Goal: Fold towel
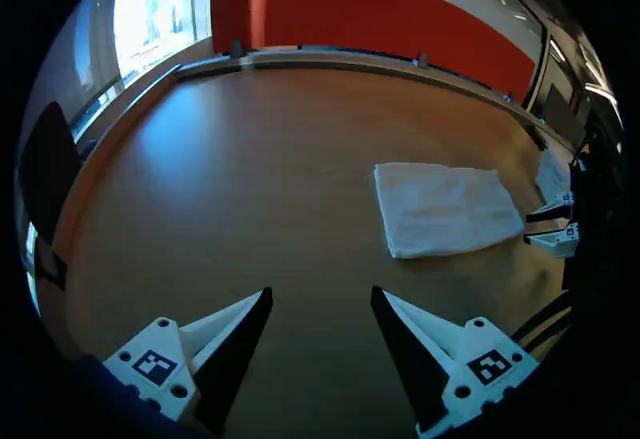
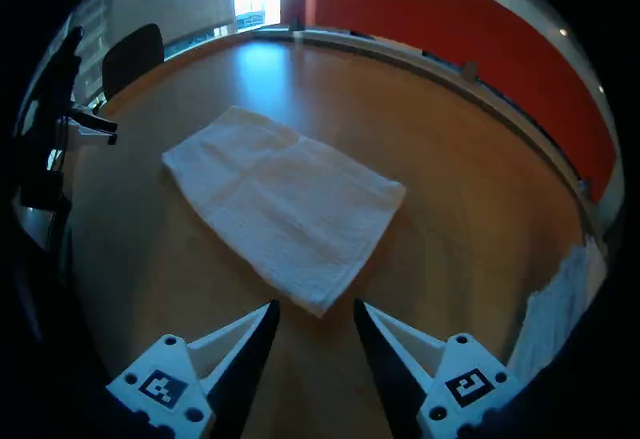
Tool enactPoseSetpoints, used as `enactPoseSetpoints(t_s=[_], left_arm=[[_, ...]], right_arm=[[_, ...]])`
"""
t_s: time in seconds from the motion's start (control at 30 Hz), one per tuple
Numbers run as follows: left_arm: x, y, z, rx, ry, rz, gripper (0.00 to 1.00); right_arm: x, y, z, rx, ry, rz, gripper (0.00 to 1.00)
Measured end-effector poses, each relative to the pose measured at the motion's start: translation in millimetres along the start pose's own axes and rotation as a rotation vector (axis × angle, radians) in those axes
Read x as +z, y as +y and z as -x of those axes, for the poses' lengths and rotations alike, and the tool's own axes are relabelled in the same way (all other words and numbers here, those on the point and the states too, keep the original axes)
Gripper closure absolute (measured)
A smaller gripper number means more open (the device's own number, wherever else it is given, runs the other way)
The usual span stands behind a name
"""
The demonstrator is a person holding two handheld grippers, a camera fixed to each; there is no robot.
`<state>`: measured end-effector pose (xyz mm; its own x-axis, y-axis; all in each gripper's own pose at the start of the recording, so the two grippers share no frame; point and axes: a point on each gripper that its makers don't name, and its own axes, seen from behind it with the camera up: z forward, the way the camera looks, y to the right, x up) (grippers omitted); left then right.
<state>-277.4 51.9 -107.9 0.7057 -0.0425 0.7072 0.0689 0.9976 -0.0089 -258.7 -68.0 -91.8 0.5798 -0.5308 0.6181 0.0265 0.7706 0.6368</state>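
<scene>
On the wooden table (image 1: 240, 199) in the left gripper view, the folded white towel (image 1: 444, 207) lies flat at about 2 o'clock from the centre. The left gripper (image 1: 321, 291) sits at 6 o'clock, its tongs spread wide with bare wood between them, well apart from the towel. At 3 o'clock the right gripper (image 1: 528, 229) points at the towel's far edge, just beside it. A red partition (image 1: 368, 15) runs along 12 o'clock.

In the right gripper view, the towel (image 2: 280, 207) spreads across the centre, running from 10 o'clock down to 6 o'clock. The right gripper (image 2: 317, 304) has its tongs spread, and the towel's near corner lies in the gap between the tips, not pinched. The left gripper (image 2: 92, 123) shows at 9 o'clock, and a pile of white cloth (image 2: 560, 303) lies at 4 o'clock.
</scene>
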Motion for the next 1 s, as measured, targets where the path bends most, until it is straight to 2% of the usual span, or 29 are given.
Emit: enactPoseSetpoints(t_s=[0.1, 0.4, 0.6, 0.77, 1.0], left_arm=[[-0.1, 0.0, 1.9, -0.002, -0.003, -0.001, 0.09], [-1.8, 0.9, 3.2, 0.002, -0.003, 0.003, 0.09], [-1.0, 0.5, 5.9, -0.001, -0.009, 0.002, 0.09], [-0.3, 1.6, 5.6, 0.006, -0.008, 0.003, 0.09], [2.0, 4.1, 2.3, 0.019, -0.004, 0.008, 0.09]], right_arm=[[0.6, -0.2, 2.0, 0.002, -0.007, -0.003, 0.34], [3.7, -3.0, 5.5, 0.019, -0.024, -0.041, 0.60], [4.6, -0.5, 6.6, 0.028, -0.029, -0.045, 0.75], [4.6, 0.2, 8.1, 0.034, -0.030, -0.040, 0.91], [3.0, -1.0, 3.9, 0.044, -0.012, -0.034, 0.92]])
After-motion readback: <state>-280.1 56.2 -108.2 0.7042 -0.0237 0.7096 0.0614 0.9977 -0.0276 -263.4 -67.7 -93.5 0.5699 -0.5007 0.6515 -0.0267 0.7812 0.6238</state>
